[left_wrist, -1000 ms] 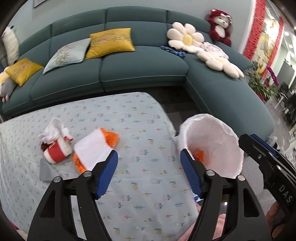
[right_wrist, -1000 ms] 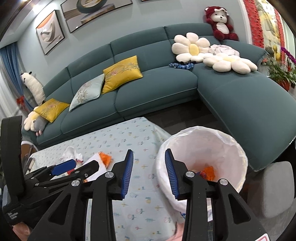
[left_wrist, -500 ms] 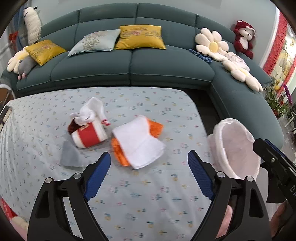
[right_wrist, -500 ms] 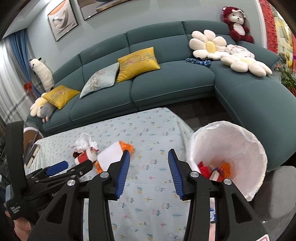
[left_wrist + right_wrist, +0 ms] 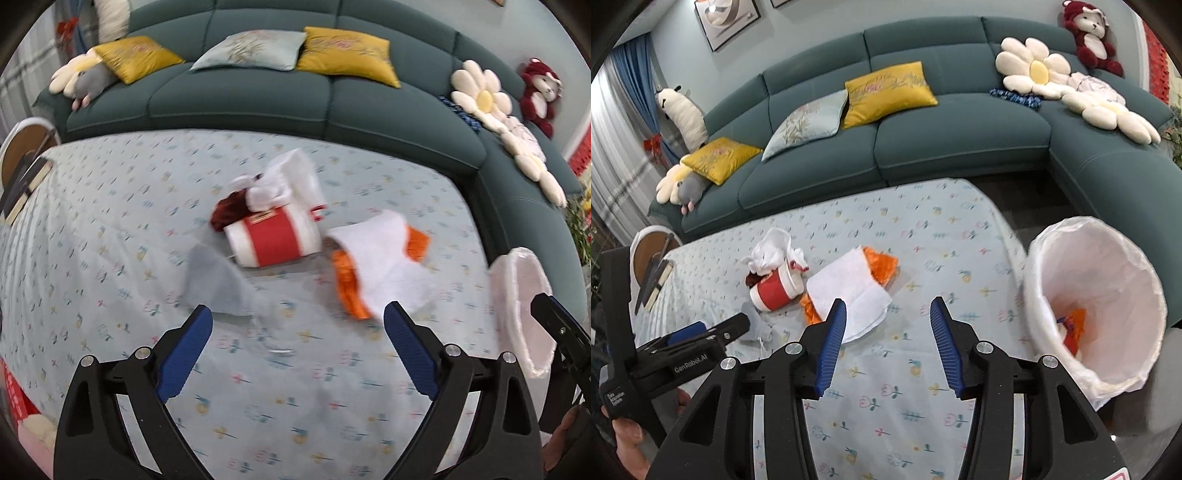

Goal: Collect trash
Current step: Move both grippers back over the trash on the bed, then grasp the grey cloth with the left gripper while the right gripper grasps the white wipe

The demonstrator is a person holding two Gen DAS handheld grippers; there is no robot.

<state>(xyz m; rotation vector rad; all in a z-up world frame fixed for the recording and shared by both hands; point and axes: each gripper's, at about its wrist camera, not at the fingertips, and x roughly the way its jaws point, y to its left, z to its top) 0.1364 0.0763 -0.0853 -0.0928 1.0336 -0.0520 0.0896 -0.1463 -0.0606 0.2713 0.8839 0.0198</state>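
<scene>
Reaching toward table litter: my left gripper (image 5: 297, 343), jaws opening and empty, sits nearest the grey tissue (image 5: 218, 284), just ahead; red paper cup (image 5: 273, 236) lies crosswise beyond; right gripper (image 5: 888, 347) parted, empty; bin (image 5: 1108, 295) rightward

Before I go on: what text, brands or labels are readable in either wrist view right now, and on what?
"GenRobot.AI": white print on the black body of the left hand-held gripper, right wrist view.
"Data Acquisition System": small white print on that same body, lower left; only just legible.
Red and white cup: a small label near its rim, too blurred to read.
Tablecloth: printed flowers only, no words.
</scene>
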